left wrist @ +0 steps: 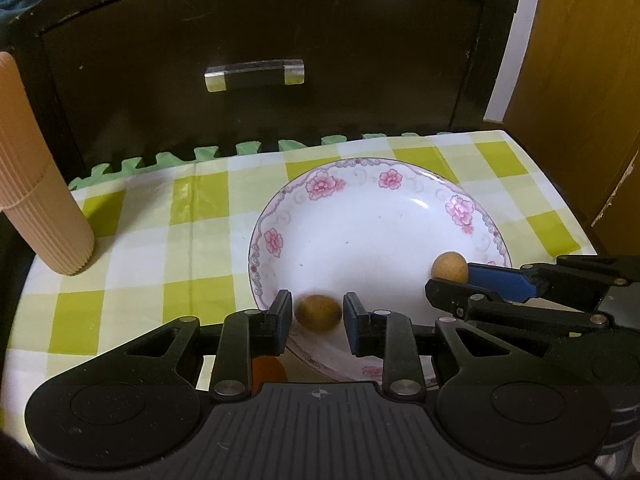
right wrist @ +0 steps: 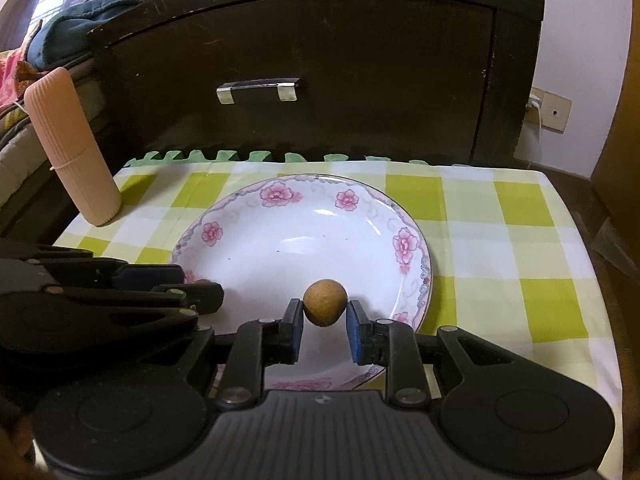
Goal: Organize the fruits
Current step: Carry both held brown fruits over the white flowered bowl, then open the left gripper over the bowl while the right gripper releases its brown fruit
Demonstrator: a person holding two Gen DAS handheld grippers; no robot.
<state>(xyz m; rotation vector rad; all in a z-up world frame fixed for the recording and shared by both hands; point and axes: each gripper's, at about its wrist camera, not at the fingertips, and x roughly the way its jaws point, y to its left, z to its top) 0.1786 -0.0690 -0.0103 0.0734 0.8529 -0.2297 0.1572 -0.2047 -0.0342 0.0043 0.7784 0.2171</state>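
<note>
A white plate with pink flowers [left wrist: 320,184] [right wrist: 280,194] lies on a green-checked cloth. My left gripper [left wrist: 318,316] hangs over the plate's near rim with its jaws a little apart. Between them is a small brown round fruit [left wrist: 319,314], blurred and not touching either pad. My right gripper [right wrist: 325,322] is shut on a second small tan fruit [right wrist: 325,302] at its fingertips, over the plate's near right side. In the left wrist view that fruit [left wrist: 449,267] shows at the tip of the right gripper [left wrist: 442,282]. The left gripper [right wrist: 208,292] enters the right wrist view from the left.
A ribbed peach-coloured cylinder [left wrist: 40,184] [right wrist: 72,148] stands at the cloth's far left corner. Behind the cloth is a dark cabinet with a drawer handle [left wrist: 254,74] [right wrist: 258,90]. An orange object [left wrist: 268,372] shows under the left gripper. Bare cloth [right wrist: 520,240] lies right of the plate.
</note>
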